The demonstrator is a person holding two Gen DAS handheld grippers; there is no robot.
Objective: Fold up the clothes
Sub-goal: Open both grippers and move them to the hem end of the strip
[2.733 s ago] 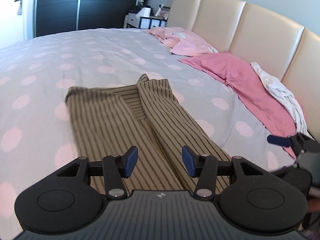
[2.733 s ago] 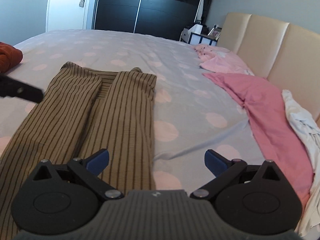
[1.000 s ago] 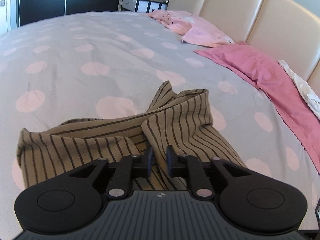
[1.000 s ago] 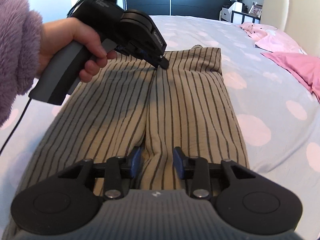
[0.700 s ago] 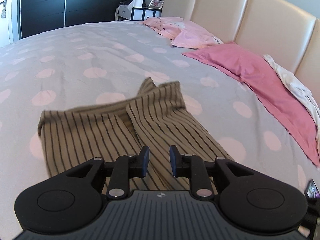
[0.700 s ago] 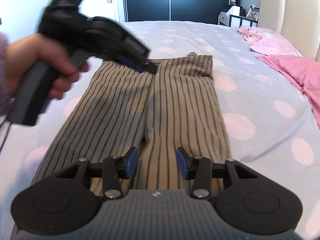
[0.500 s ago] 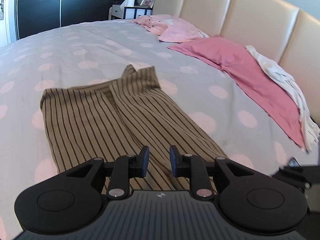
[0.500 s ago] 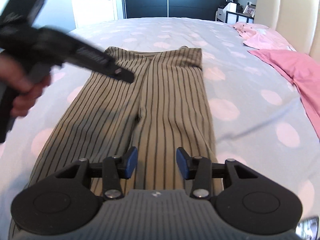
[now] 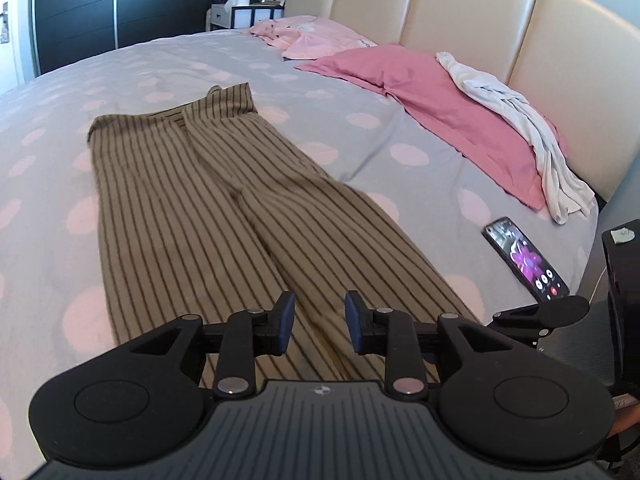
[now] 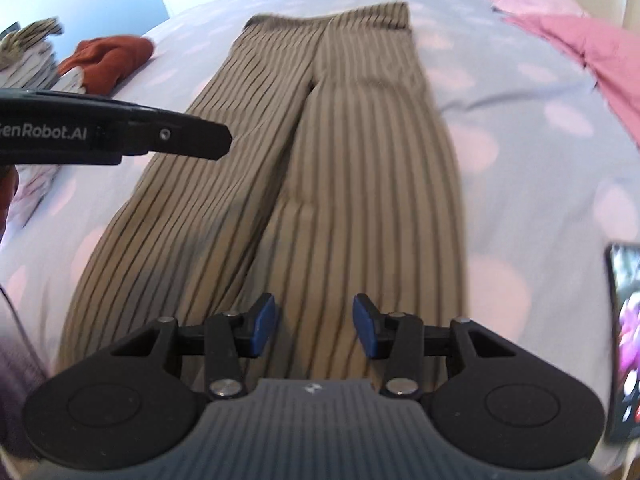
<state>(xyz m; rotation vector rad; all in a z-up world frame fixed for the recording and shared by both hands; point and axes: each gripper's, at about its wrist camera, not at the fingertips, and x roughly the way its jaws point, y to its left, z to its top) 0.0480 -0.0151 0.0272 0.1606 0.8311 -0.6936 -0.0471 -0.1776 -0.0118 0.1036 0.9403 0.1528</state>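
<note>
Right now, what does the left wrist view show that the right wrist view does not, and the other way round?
Only the left wrist view shows the cream headboard, the white garment on the dark pink pillow, the nightstand and the wardrobe.

Only the right wrist view shows the rust-red garment and the striped clothes pile beyond the left gripper's arm.

Both show the striped trousers spread flat on the dotted bedcover, the phone, and open jaws with no cloth between them.

The trousers (image 9: 224, 208) now lie stretched out long; both grippers, left (image 9: 319, 322) and right (image 10: 314, 325), have just been opening, empty, back at 6 o'clock.
</note>
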